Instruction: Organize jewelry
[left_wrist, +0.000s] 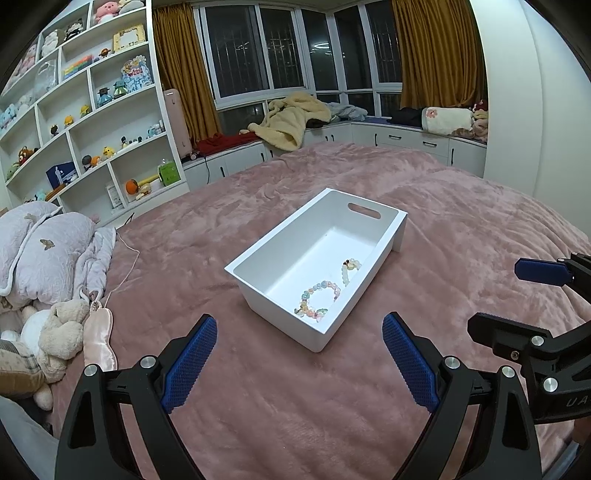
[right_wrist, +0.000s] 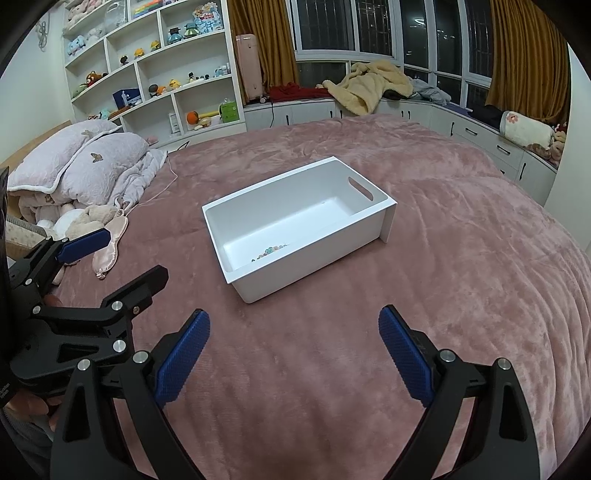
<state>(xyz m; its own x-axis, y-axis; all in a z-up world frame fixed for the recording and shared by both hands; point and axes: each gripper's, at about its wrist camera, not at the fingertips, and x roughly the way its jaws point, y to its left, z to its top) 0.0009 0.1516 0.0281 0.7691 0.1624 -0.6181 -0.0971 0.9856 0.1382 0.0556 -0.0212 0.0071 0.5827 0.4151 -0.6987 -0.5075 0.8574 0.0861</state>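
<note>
A white rectangular plastic bin with a slot handle (left_wrist: 369, 243) sits on the pink plush bedspread (left_wrist: 258, 406), and both pieces of jewelry lie on its floor. The pastel beaded bracelet (left_wrist: 317, 297) rests toward the bin's near corner; the pale cream bead strand with a dark red bead (left_wrist: 349, 268) lies just beyond it, close to the same long wall. From the right wrist view only a sliver of the beads shows over the bin's near wall.

The left tongs (left_wrist: 299, 362) and right tongs (right_wrist: 293, 360) both hover short of the bin's near end, spread wide and empty.

These strings will likely handle light and limp — smooth round beads that roll and slip (probably on elastic cord). Pinching across the cord between beads seems safer than squeezing one bead. The bin looks rigid and light — its rim or handle slot gives a firm hold.
</note>
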